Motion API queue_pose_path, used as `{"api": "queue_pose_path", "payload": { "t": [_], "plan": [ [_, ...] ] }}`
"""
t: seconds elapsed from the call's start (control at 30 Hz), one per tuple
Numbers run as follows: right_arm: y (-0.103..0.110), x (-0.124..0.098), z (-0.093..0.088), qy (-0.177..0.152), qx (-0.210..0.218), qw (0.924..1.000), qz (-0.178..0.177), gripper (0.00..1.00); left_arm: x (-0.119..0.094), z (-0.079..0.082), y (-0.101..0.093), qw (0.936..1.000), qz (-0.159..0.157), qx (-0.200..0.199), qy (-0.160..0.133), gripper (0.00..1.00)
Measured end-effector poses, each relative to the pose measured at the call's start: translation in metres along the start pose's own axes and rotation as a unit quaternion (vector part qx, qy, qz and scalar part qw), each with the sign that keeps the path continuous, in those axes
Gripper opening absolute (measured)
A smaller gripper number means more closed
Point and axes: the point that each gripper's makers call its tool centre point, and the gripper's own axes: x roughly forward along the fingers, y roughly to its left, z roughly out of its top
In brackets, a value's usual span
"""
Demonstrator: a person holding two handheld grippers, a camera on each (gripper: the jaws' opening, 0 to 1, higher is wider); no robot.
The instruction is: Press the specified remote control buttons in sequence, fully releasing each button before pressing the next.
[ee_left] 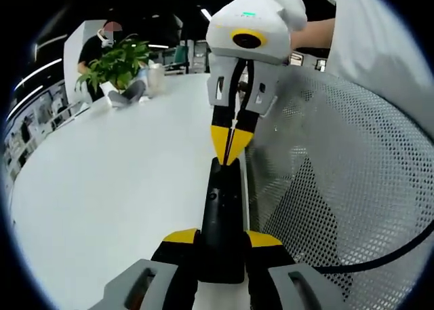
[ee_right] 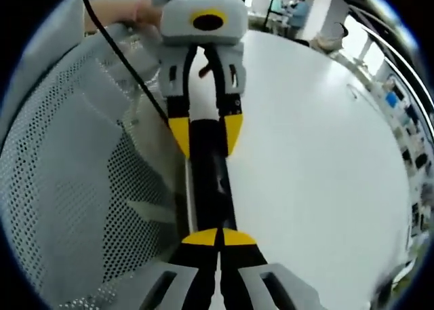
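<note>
2 tongs meet: left tongs (ee_left: pixel 220 245) pinch remote (ee_left: pixel 222 215), right tongs (ee_right: pixel 218 239) pressed together beside mesh basket (ee_left: pixel 352 188).

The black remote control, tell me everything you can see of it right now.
The remote control is a long, slim black bar, plastic by its look, lying flat on the white table beside a white perforated mesh basket. The left gripper clamps one end between its yellow-tipped fingers. At the other end, the right gripper has its fingers closed together, tips down on the remote's top face. A small button shows on that face; other markings are too dark to read.
</note>
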Motion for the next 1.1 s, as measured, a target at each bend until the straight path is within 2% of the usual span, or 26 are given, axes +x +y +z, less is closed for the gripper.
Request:
{"api": "queue_pose_path", "payload": {
  "t": [0.17, 0.3, 0.4, 0.5, 0.67, 0.9, 1.1],
  "plan": [
    [-0.002, -0.001, -0.002, -0.005, 0.017, 0.9998, -0.007, 0.0, 0.0, 0.0, 0.0, 1.0, -0.002, 0.004, 0.004, 0.25],
    [-0.002, -0.002, -0.002, -0.033, 0.033, 0.9989, -0.01, 0.0, 0.0, 0.0, 0.0, 0.9999, -0.002, 0.008, 0.006, 0.25],
    [-0.002, -0.004, 0.0, -0.071, 0.066, 0.9952, -0.014, 0.0, -0.001, 0.0, 0.0, 0.9999, -0.002, 0.01, 0.006, 0.25],
    [-0.002, -0.005, -0.001, -0.083, 0.107, 0.9908, -0.008, 0.0, -0.001, 0.0, 0.0, 0.9999, -0.002, 0.011, 0.007, 0.25],
    [-0.006, -0.008, 0.008, -0.093, 0.082, 0.9922, -0.012, 0.0, -0.001, 0.0, 0.0, 0.9999, -0.003, 0.012, 0.006, 0.25],
    [0.002, 0.002, 0.013, -0.076, 0.051, 0.9955, 0.022, 0.0, -0.001, 0.0, 0.0, 0.9999, -0.002, 0.01, 0.005, 0.25],
    [0.002, 0.002, 0.012, -0.063, 0.015, 0.9976, 0.025, 0.0, -0.001, 0.0, 0.0, 0.9999, -0.003, 0.01, 0.005, 0.25]
  ]
}}
